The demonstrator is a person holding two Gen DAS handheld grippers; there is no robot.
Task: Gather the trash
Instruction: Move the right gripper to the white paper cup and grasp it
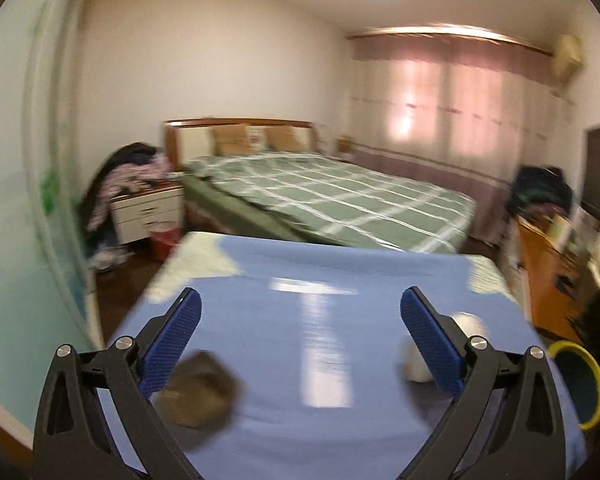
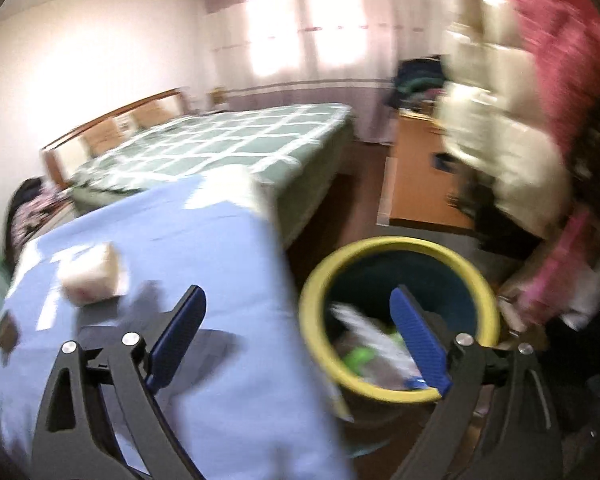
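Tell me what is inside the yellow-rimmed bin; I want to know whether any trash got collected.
The yellow-rimmed bin holds crumpled white wrappers and something bright green. The right tool's finger covers part of it, and anything underneath the pile is hidden.

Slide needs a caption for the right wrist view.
Open right gripper above yellow-rimmed bin holding trash, beside blue-covered table.

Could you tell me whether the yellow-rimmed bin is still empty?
No, the bin already holds crumpled white and green trash in the right wrist view.
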